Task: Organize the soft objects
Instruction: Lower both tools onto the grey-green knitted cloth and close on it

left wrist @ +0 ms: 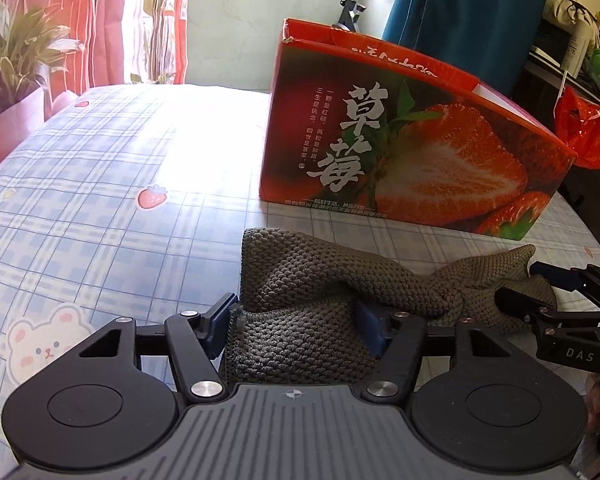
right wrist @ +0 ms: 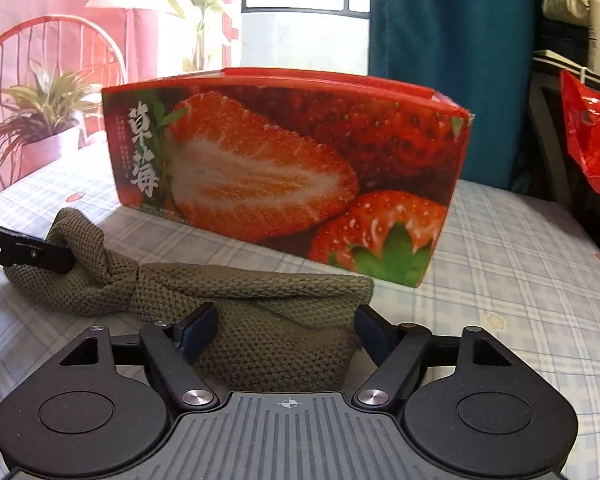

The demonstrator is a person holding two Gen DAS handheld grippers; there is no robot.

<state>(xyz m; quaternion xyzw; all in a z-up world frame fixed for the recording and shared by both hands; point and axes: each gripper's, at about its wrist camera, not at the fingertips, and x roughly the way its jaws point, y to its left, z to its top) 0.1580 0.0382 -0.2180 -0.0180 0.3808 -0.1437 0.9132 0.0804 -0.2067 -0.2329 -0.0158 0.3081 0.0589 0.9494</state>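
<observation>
left wrist view: the left gripper (left wrist: 296,330) has its fingers (left wrist: 220,322) pressed against both sides of one end of an olive knitted cloth (left wrist: 320,280), so they are clamped on it with the fabric bunched between them. the cloth lies in front of the strawberry box (left wrist: 400,152), close to it but not touching, on a bed sheet (left wrist: 120,160) with a blue check and small strawberry and bear prints. the cloth is twisted in the middle, and its far end runs off to the right of the box's front face, where the right gripper (left wrist: 540,292) has hold of it. the box is open at the top.

right wrist view: the right gripper (right wrist: 284,330) sits on the other end of the cloth (right wrist: 260,292), its fingers (right wrist: 198,326) apart only as far as the wad of fabric between them allows, gripping it. the box (right wrist: 284,168) stands just behind the cloth. to the left of the box's near corner the left gripper (right wrist: 32,254) shows as a dark bar holding the knotted-looking end.

judging from this, the step in hand is carrying or folding the cloth with both ends held. the next move probably calls for lifting both ends together above the box rim and lowering the cloth inside, keeping the twist from snagging on the cardboard edge.
</observation>
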